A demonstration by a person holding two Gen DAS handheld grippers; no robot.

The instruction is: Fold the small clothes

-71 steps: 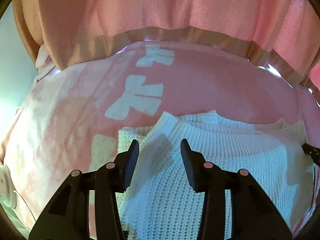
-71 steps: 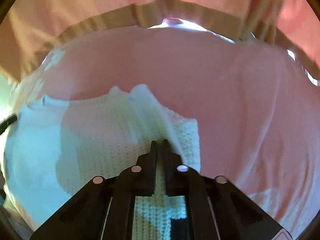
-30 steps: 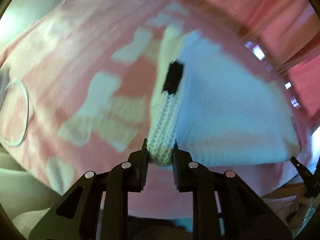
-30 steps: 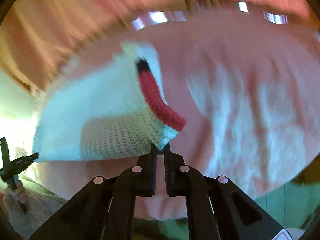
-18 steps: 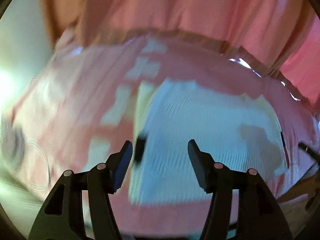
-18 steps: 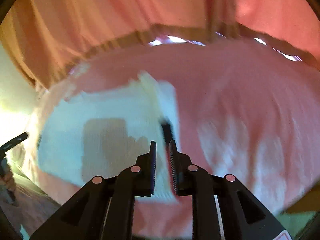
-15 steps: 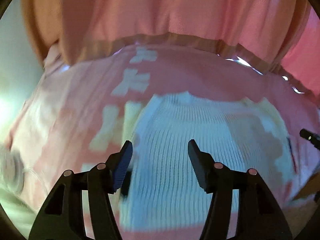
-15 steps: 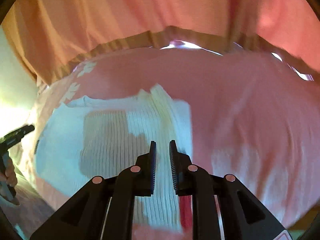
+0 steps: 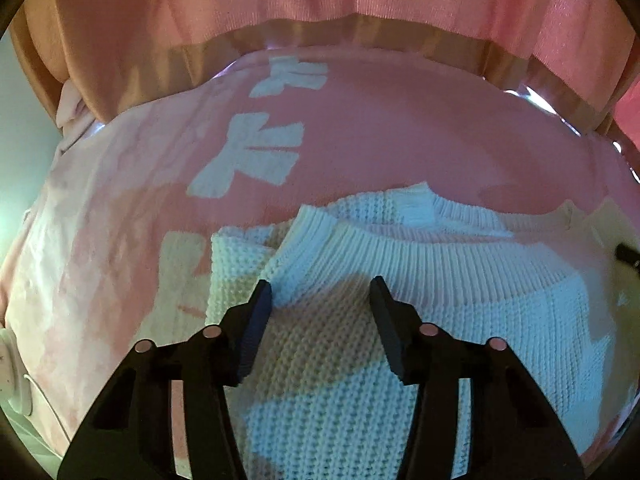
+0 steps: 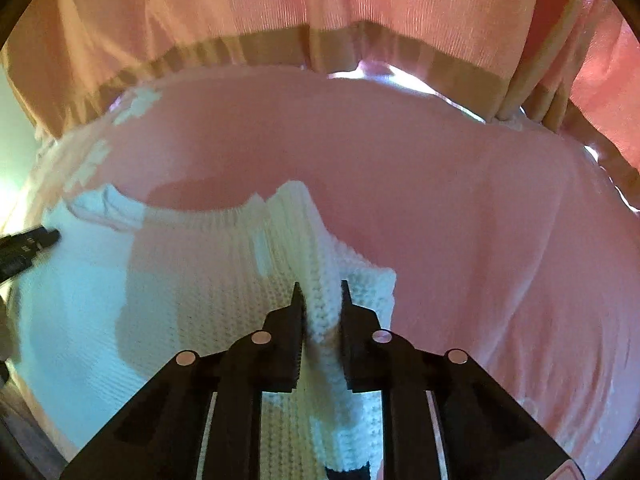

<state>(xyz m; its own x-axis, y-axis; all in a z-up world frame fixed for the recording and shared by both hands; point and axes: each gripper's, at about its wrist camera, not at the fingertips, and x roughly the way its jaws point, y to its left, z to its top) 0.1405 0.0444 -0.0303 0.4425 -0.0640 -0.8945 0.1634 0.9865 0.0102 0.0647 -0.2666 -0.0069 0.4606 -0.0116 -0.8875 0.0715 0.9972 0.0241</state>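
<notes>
Left tongs: matte black plastic, two angular fingers with open triangular cutouts in the frames. Ribbed dark pads on the inner faces. Four round copper-pink fasteners across the linkage, two per finger. Right tongs: same build, black, same four fasteners, serrated inner pads. Small pinkish label corner at 5 o'clock on the right unit. No cables or skin visible.

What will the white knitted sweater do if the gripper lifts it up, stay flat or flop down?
Probably flop. The white knitted sweater already bunches into a soft ridge where the right gripper pinches it, so it bends easily. Its chunky knit looks thick, so it should grip well rather than slip. The unheld part, below the open left gripper, would likely dangle.
</notes>
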